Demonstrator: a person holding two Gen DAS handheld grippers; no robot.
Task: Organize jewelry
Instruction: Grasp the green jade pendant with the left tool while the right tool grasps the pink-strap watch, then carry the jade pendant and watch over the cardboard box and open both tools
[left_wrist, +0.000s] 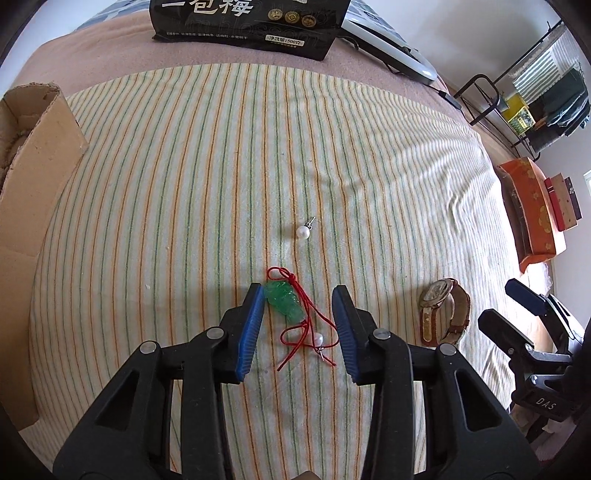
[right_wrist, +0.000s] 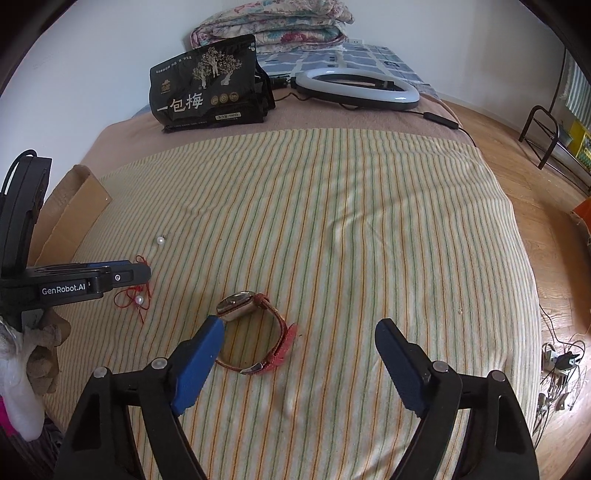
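On the striped bed cover, the left tongs (left_wrist: 298, 295) stand open astride a small green pendant (left_wrist: 283, 298) on limp red cord, seemingly light and slippery, best pinched across its body; the right tongs (right_wrist: 299, 332) gape empty near a wristwatch (right_wrist: 255, 328).

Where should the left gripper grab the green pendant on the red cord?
Grip the green pendant across its narrow width, coming straight down from above. It lies flat on the striped blanket, already between the open left gripper fingers, long axis roughly along them. The red cord is loose and tangled around a pearl earring, so probably avoid it.
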